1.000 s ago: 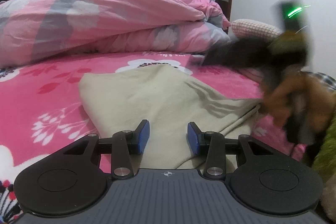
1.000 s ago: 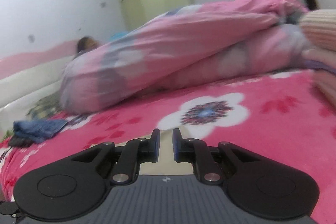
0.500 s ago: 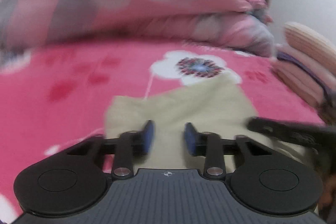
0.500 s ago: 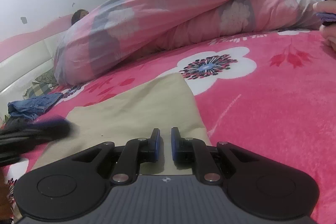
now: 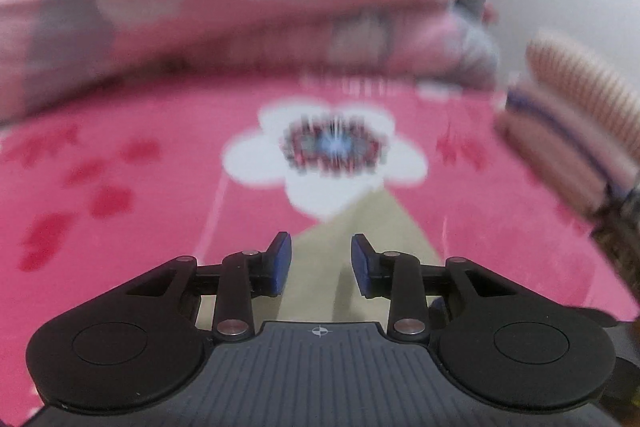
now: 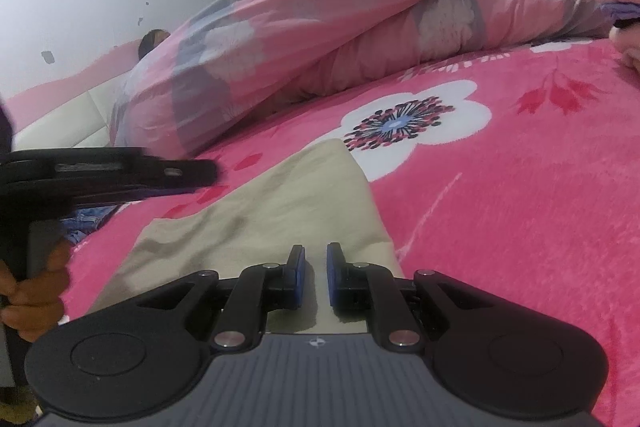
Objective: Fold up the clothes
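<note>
A beige garment lies flat on the pink flowered bedspread, its far corner next to a white flower print. My right gripper is at the garment's near edge, its jaws nearly together with pale cloth in the narrow gap. My left gripper hovers over the garment's far corner. Its jaws are opening and nothing is pinched between them. In the right wrist view the left gripper reaches in from the left, held by a hand.
A rumpled pink and grey quilt is heaped along the back of the bed. A stack of folded clothes sits at the right. Blue denim lies at the left edge. A person's head shows beyond the quilt.
My right gripper came down and laid the beige garment on the bed. My left gripper swept across the garment towards its far corner, and its view is blurred by the motion.
</note>
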